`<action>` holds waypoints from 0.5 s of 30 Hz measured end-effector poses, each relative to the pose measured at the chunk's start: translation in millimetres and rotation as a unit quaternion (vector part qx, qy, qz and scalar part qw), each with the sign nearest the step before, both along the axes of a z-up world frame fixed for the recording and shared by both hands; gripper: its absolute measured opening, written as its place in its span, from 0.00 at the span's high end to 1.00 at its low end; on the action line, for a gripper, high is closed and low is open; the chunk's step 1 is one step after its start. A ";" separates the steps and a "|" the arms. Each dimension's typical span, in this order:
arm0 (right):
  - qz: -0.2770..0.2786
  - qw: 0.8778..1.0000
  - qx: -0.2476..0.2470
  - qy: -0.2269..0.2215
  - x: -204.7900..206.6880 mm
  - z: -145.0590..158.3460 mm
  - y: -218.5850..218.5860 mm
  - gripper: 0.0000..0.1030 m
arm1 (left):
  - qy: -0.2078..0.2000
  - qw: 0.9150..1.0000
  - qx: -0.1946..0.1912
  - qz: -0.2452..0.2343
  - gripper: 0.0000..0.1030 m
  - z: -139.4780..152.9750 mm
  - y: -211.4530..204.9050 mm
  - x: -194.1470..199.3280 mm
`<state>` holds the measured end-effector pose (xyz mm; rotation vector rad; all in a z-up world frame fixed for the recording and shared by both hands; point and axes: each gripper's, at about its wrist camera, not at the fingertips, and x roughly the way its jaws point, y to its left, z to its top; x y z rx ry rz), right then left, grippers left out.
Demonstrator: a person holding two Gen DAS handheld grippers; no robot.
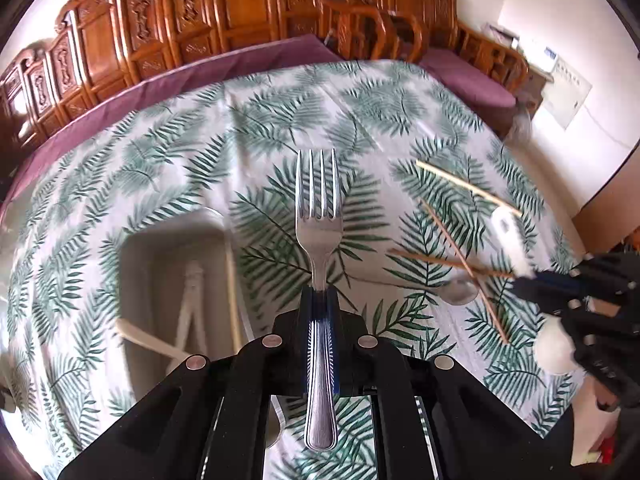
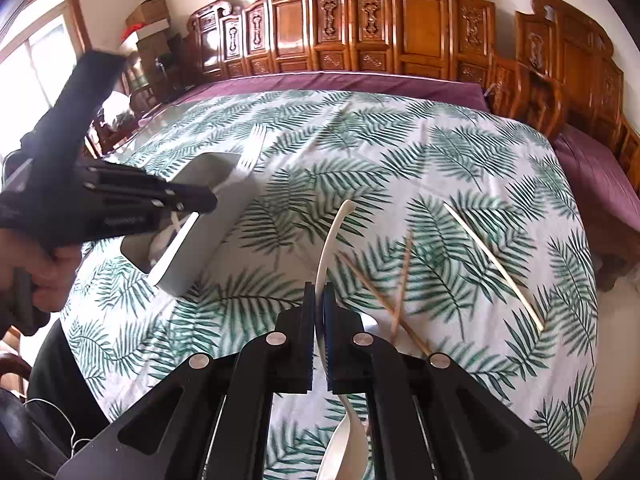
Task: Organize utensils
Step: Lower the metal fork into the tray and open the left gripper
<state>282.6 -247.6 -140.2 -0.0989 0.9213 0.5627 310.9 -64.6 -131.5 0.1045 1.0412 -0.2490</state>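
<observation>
Leaf-print tablecloth (image 1: pixel 160 168) far half bare; left claw (image 1: pixel 320 292) grips fork (image 1: pixel 319 216), right claw (image 2: pixel 319 292) white spoon (image 2: pixel 334 232).

Tray (image 1: pixel 132 248) on tablecloth (image 1: pixel 160 152), chopsticks (image 1: pixel 468 188) and spoon (image 1: pixel 460 290) to its right

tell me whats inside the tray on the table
The tray holds pale utensils: a white spoon and a chopstick along its right wall. The left gripper covers its near end.
</observation>
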 end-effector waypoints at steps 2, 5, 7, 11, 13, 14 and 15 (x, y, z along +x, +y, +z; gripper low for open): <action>0.006 1.000 -0.001 -0.002 -0.2 4.0 10.2 0.95 | -0.007 1.000 -0.006 0.005 0.95 9.5 9.5 -3.3; 0.016 1.000 -0.001 -0.005 0.3 8.8 25.4 0.95 | -0.021 1.000 -0.009 0.017 0.95 23.9 28.3 -7.9; 0.024 1.000 -0.002 -0.007 0.7 11.6 36.5 0.95 | -0.025 0.999 -0.010 0.029 0.95 29.2 43.7 -7.8; 0.036 0.999 -0.004 -0.008 1.9 15.4 56.1 0.95 | -0.028 0.998 -0.006 0.056 0.94 30.7 74.1 -4.5; 0.041 0.999 -0.005 -0.008 3.0 16.9 64.9 0.95 | -0.025 0.998 -0.005 0.064 0.94 27.9 84.1 -3.0; 0.043 0.999 -0.005 -0.009 2.8 17.5 68.3 0.95 | -0.025 0.997 -0.003 0.068 0.94 26.0 88.9 -2.6; 0.046 0.999 -0.006 -0.009 3.1 18.4 72.6 0.95 | -0.023 0.997 -0.001 0.074 0.94 22.2 94.9 -1.0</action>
